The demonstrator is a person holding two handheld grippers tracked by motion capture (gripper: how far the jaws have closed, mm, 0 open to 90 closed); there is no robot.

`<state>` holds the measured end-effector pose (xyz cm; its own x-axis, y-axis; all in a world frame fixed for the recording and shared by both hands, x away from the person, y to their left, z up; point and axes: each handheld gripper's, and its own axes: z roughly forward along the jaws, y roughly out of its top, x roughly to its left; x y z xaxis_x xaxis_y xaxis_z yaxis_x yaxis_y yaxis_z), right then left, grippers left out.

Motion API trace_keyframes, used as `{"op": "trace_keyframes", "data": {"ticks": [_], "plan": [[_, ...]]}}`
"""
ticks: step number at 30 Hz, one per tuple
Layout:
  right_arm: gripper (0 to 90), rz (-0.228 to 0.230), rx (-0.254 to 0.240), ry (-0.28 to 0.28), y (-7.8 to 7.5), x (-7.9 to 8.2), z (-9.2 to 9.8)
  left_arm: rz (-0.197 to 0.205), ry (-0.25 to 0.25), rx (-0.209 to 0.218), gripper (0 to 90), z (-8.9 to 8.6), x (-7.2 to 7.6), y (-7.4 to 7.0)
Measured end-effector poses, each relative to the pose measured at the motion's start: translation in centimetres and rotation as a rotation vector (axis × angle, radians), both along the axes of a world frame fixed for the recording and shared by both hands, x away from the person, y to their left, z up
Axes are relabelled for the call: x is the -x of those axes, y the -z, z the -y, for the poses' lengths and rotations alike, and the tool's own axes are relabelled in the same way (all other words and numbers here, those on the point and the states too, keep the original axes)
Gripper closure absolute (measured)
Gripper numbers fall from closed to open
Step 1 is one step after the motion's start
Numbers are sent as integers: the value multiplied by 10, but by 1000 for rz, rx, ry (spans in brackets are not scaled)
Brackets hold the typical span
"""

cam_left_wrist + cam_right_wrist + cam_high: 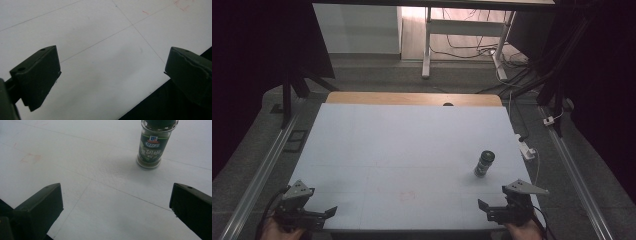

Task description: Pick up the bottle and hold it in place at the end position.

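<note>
One spice jar (484, 163), two claws, white counter (402, 150).
Jar upright at about 4 o'clock on the counter, apart from both claws; cap cut off in the right gripper view, label print partly legible. Left claw (330, 213) at 7 o'clock, right claw (483, 207) at 5 o'clock, each with jaws spread wide, holding nothing. Hands cropped at the bottom edge.

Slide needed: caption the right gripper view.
Open right gripper faces an upright clear-glass, green-labelled spice jar on the white table.
</note>
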<state>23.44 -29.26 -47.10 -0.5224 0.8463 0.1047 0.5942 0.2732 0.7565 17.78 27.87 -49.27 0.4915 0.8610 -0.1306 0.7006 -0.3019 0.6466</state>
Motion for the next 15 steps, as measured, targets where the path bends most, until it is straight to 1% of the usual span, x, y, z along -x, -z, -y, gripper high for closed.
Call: {"op": "trace_keyframes", "data": {"ticks": [2, 8, 15], "plan": [[0, -4, -2, -5, 0, -1, 0, 1, -1, 9, 6, -1, 1, 0], [0, -1, 18, -15, 0, -1, -3, 3, 2, 19, 0, -2, 1, 0], [0, -6, 15, -20, 0, -1, -3, 2, 0, 21, 0, -2, 2, 0]]}}
